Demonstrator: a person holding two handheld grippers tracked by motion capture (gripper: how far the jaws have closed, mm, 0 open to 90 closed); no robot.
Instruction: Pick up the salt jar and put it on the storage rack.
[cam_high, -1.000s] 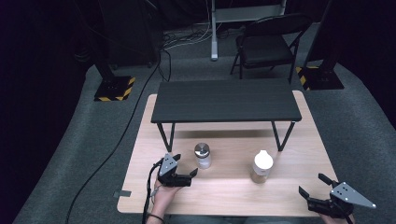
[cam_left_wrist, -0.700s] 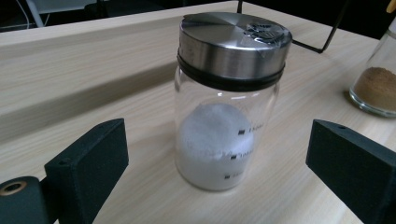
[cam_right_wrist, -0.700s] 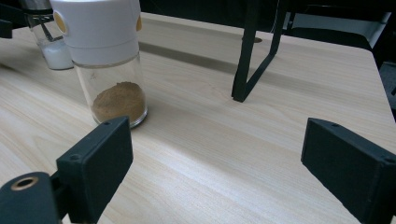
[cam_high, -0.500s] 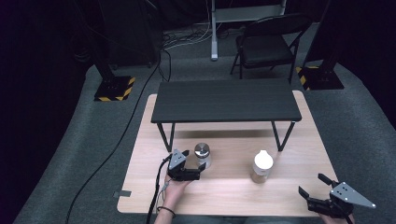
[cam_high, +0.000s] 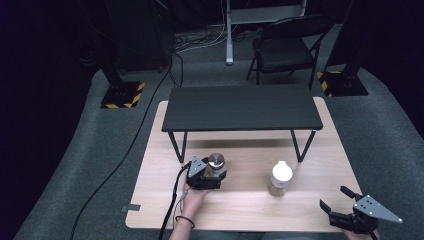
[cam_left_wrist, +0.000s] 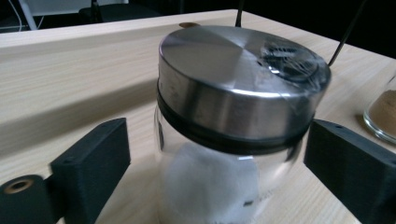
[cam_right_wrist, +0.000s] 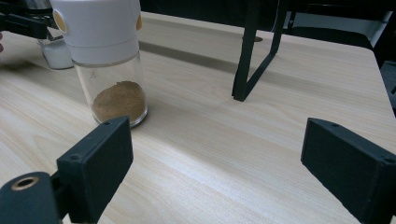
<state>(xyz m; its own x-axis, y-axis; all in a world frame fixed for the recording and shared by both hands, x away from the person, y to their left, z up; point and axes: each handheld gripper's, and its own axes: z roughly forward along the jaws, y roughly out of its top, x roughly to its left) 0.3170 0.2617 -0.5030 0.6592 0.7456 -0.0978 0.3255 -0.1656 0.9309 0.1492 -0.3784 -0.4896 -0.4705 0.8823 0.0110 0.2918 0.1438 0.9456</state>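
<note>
A glass jar (cam_high: 216, 161) with a steel lid holds white powder and stands on the wooden table (cam_high: 240, 207) in front of the black stand's left leg. My left gripper (cam_high: 217, 171) reaches around it from the near side. In the left gripper view the jar (cam_left_wrist: 233, 93) stands between the two black jaws, which have just been closing. A gap still shows at the left jaw, so the left gripper (cam_left_wrist: 217, 154) is open. My right gripper (cam_high: 334, 197) rests open and empty at the table's near right corner, also open in its own view (cam_right_wrist: 217, 154).
A glass shaker (cam_high: 280, 177) with a white cap and brown powder (cam_right_wrist: 109, 60) stands right of the jar. A low black stand (cam_high: 242, 107) spans the table's far half, and its right leg (cam_right_wrist: 254, 51) rises beyond the right gripper. A folding chair (cam_high: 287, 50) and cables lie beyond.
My left gripper has moved right and forward until its jaws flank the steel-lidded jar. The right gripper and the shaker have stayed in place.
</note>
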